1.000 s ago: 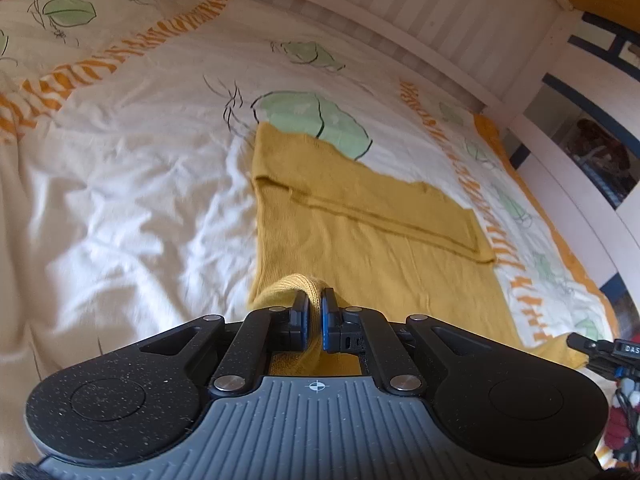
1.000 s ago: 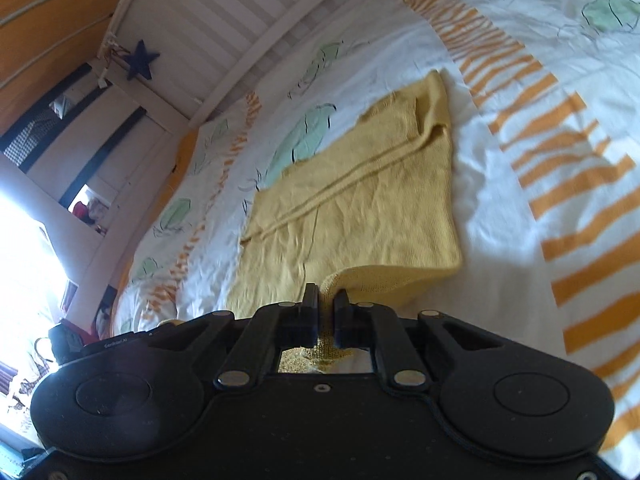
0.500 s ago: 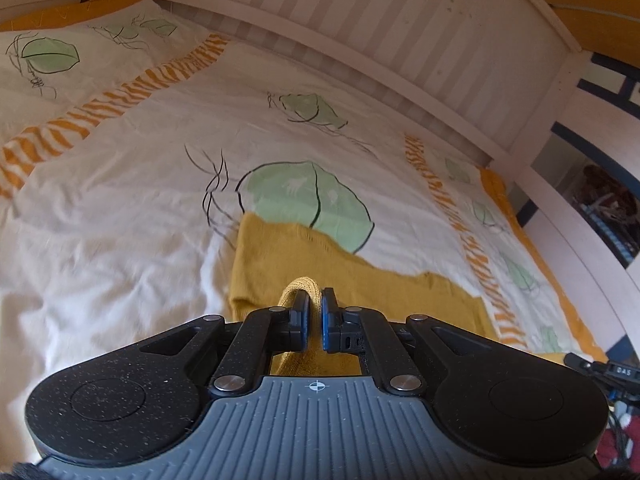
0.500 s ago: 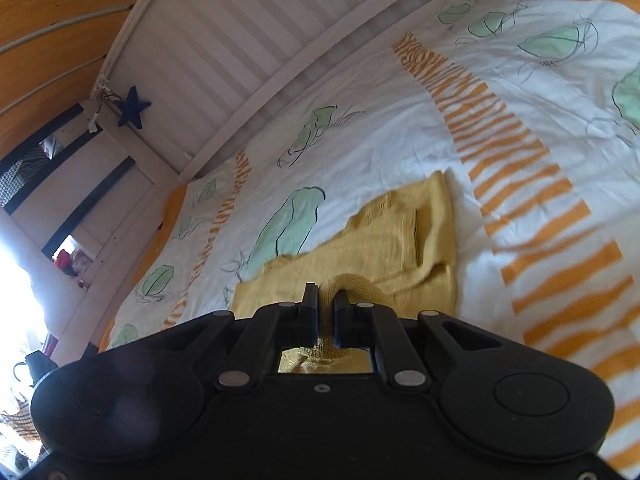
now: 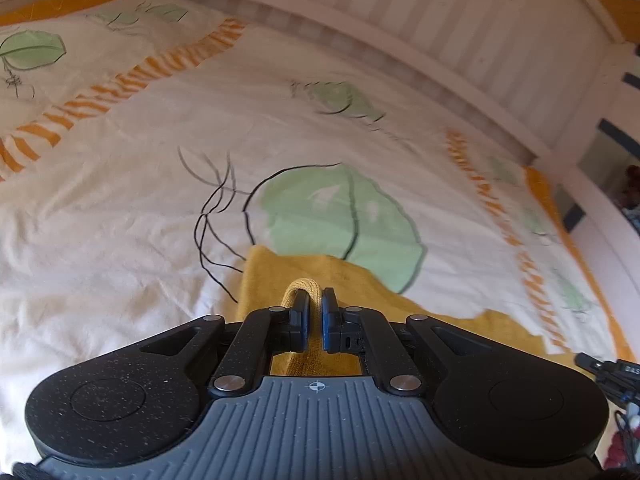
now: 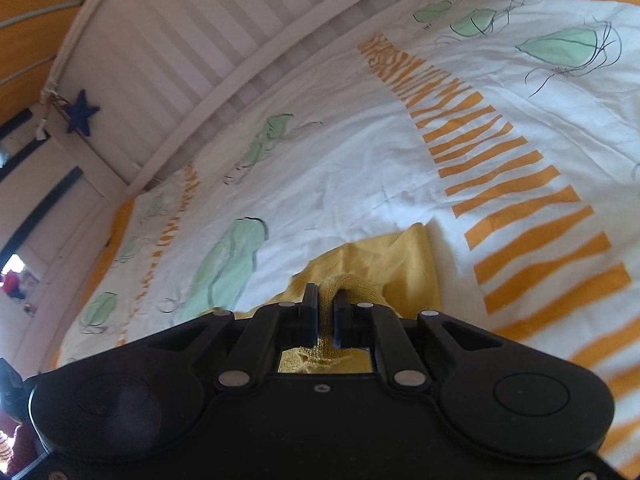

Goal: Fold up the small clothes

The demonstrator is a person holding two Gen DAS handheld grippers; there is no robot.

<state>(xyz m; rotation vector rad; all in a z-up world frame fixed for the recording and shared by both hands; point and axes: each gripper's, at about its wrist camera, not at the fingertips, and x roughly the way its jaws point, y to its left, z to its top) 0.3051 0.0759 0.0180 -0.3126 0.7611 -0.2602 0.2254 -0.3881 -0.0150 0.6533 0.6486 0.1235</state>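
Note:
A yellow knitted garment (image 5: 352, 280) lies on the bed, mostly hidden under both gripper bodies. My left gripper (image 5: 315, 300) is shut on a thick fold of its hem, which bulges up between the pads. In the right wrist view the same yellow garment (image 6: 384, 256) shows its far corner just ahead, and my right gripper (image 6: 326, 300) is shut on another bunched fold of the knit. Both held folds hang over the part of the garment that lies flat.
The bed cover (image 5: 120, 208) is white with green leaf prints and orange striped bands. A white slatted bed rail (image 5: 400, 12) runs along the far side. The other gripper's tip (image 5: 608, 368) shows at the right edge. A blue star (image 6: 82, 112) hangs on the rail.
Both grippers have carried the held hem forward over the garment toward its far edge. Much less yellow fabric shows ahead than a second ago. Both stay shut.

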